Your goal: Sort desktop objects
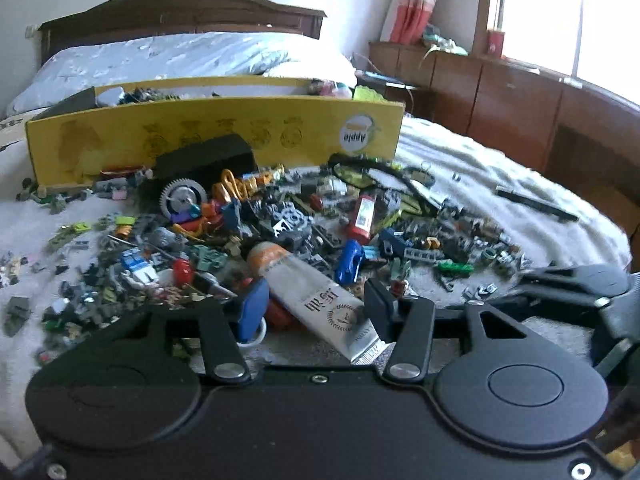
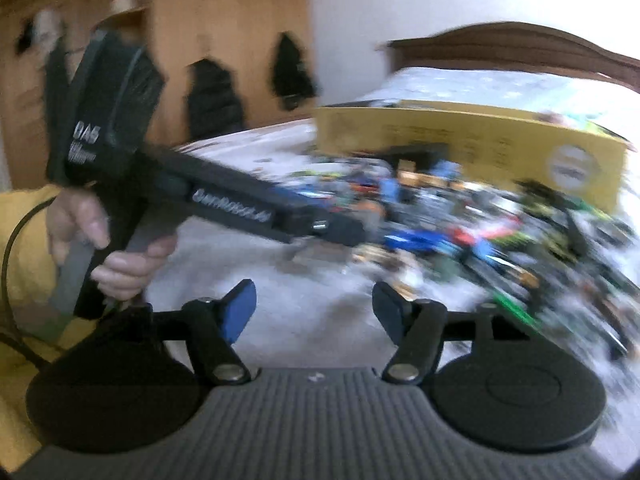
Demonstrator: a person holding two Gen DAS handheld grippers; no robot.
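Left wrist view first: the left gripper [image 1: 316, 310] straddles the crimped lower end of a white hand-cream tube [image 1: 308, 292] with an orange cap, lying diagonally at the near edge of the toy heap on the white bedspread [image 1: 500, 184]. Its fingers are about half spread; the right pad [image 1: 380, 312] lies against the tube's side, while the blue left pad [image 1: 253, 310] shows a sliver of gap, so I judge it not yet pinched. I expect the tube to be light, soft and a little slippery (it will dent and may squirt forward under a hard squeeze), so the flat body just above the crimp looks the safest hold.

Beyond it spreads the heap of small plastic bricks and toy parts [image 1: 280, 224], a blue toy car [image 1: 349, 260] and a grey gear wheel [image 1: 183, 198], all loose and light. Farthest stands the yellow cardboard box [image 1: 216, 132], against the pillows.

Right wrist view, blurred: the right gripper [image 2: 310, 312] hangs wide apart over bare bedspread, holding nothing.
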